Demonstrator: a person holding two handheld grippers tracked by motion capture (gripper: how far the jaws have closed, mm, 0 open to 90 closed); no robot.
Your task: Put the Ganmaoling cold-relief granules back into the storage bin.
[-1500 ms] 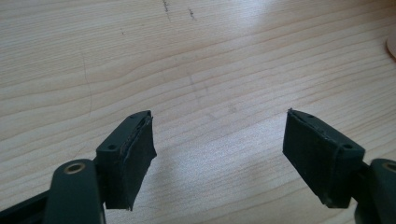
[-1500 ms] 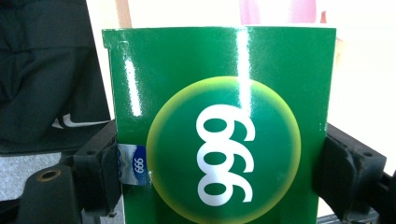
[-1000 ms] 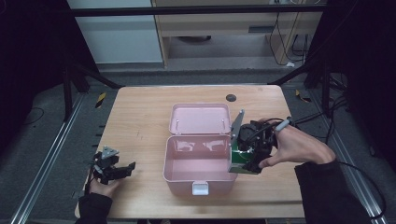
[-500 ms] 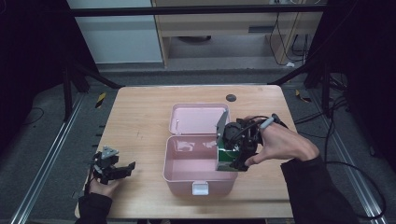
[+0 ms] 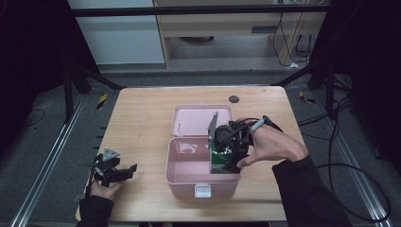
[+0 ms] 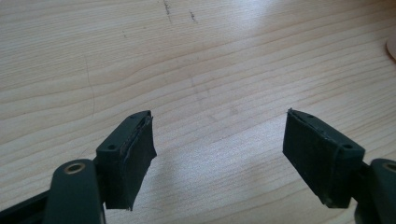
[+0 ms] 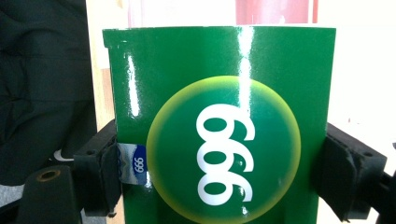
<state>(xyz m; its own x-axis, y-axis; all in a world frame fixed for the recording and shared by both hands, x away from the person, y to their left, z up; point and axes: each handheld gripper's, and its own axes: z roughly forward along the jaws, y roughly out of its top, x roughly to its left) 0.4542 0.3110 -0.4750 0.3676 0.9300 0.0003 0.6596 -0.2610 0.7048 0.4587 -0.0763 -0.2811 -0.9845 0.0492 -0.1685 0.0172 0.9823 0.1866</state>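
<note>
A pink box (image 5: 182,168) stands open in the middle of the wooden table (image 5: 142,123), its lid (image 5: 196,119) lying flat behind it. My right gripper (image 5: 222,165) is shut on a green carton (image 5: 219,158) printed with a yellow-ringed circle and white digits (image 7: 224,154), and holds it over the right side of the box's inside. In the right gripper view both pads (image 7: 105,170) press the carton's sides. My left gripper (image 5: 120,172) rests at the table's front left corner, open, with bare wood between its fingers (image 6: 128,156).
A small dark round thing (image 5: 233,99) lies near the table's far edge. The box has a white latch (image 5: 203,190) on its front wall. Dark floor, metal rails and cables surround the table.
My right gripper has carried the green carton leftward and slightly down, from the box's right wall to above its inside. The left gripper has stayed put.
</note>
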